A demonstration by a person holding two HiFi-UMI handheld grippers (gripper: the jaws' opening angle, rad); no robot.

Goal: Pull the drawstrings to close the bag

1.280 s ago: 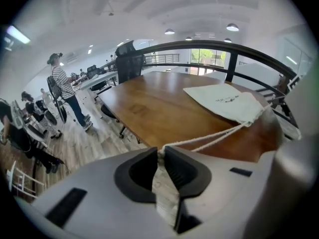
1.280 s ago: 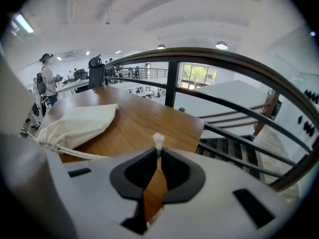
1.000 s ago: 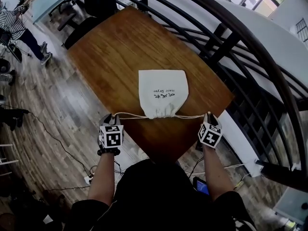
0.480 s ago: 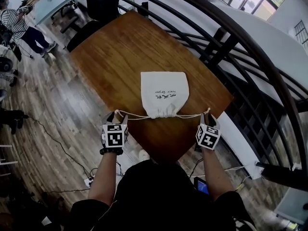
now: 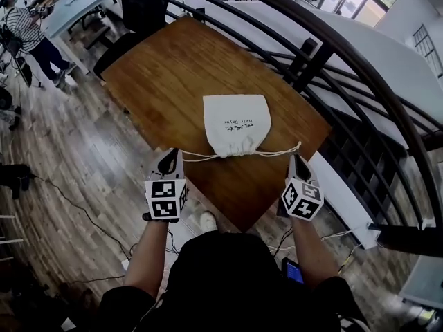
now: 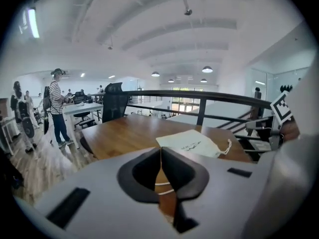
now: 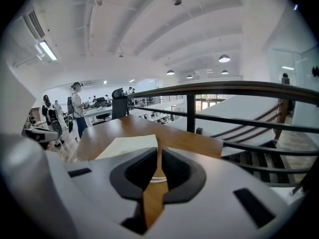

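A cream drawstring bag lies flat on the wooden table, its gathered mouth toward me. A white cord runs from the mouth to my left gripper, which is shut on it at the table's near-left edge. In the left gripper view two strands of the cord cross behind the shut tips, with the bag beyond. My right gripper has just been closing, and its jaws stand shut on the other cord. That cord shows between the right gripper's pads.
A curved black railing runs behind and to the right of the table, with stairs below it. A black office chair stands at the far end. A person stands far left by a desk. Cables lie on the wooden floor.
Both grippers have risen and drawn back from the table's near edge toward me. The cords still run from the bag's mouth out to each gripper.
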